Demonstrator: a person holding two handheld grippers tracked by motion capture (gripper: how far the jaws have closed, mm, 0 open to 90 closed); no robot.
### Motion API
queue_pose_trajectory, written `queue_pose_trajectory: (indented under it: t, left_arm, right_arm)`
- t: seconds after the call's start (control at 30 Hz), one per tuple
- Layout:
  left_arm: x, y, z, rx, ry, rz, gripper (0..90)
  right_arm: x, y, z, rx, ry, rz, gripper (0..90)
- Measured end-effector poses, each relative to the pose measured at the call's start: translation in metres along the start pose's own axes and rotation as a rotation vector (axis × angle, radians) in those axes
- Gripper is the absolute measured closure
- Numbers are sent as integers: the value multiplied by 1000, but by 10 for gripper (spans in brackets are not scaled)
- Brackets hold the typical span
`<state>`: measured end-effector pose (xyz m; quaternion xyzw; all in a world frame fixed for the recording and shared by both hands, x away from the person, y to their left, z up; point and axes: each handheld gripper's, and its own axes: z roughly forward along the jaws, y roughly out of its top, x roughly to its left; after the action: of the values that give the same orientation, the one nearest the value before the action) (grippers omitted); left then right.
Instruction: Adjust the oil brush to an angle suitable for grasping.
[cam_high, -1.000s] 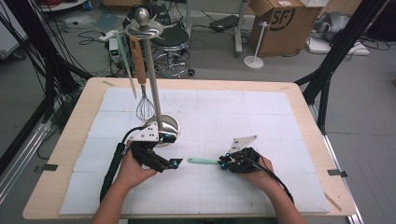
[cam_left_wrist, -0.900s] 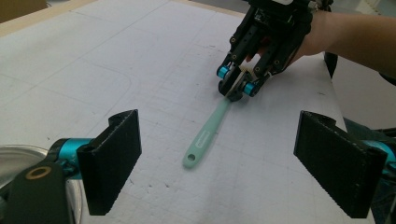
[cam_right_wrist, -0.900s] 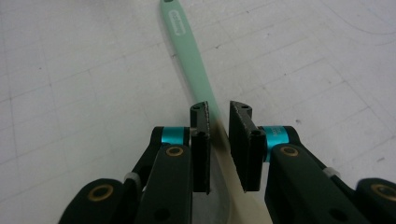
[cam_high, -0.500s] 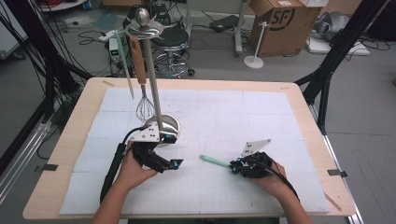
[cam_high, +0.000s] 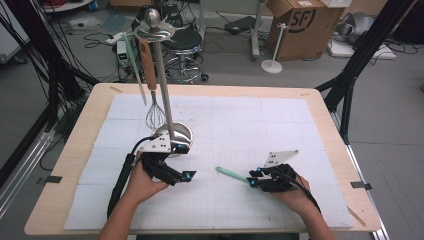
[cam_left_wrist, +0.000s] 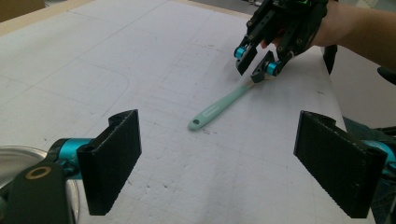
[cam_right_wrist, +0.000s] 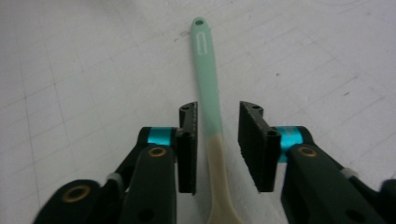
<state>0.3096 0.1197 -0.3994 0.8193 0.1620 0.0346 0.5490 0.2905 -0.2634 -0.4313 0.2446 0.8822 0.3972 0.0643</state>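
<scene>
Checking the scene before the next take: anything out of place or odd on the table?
One thing: the mint-handled utensil lies loose on the white mat, between the right gripper's jaws, which have just been opening, while the whisk and others hang on the stand. Nothing spilled or damaged.

Spatula (cam_high: 232, 174) on table (cam_high: 320, 120), between claws.

Your desk (cam_high: 80, 150) had a pale wooden top with rounded corners, and a white gridded mat (cam_high: 280, 130) covered nearly all of it, leaving wood bare along the edges. On the mat, left of centre, stood a metal utensil stand (cam_high: 165, 100) on a round shiny base, a whisk (cam_high: 155, 115) hanging from it. Nearer you, right of centre, a mint-green spatula (cam_high: 232, 174) lay flat on the mat, its handle pointing toward the stand.
</scene>
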Motion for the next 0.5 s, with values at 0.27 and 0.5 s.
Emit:
queue_pose_trajectory:
  t: [0.27,0.5]
  left_arm:
    - [1,-1,0,-2,5,-7,155]
    - [1,-1,1,6,2,-6,155]
  right_arm:
    - [0,-2,-11,-70,-7,-9,548]
    - [-3,-5,-23,-146,0,0,470]
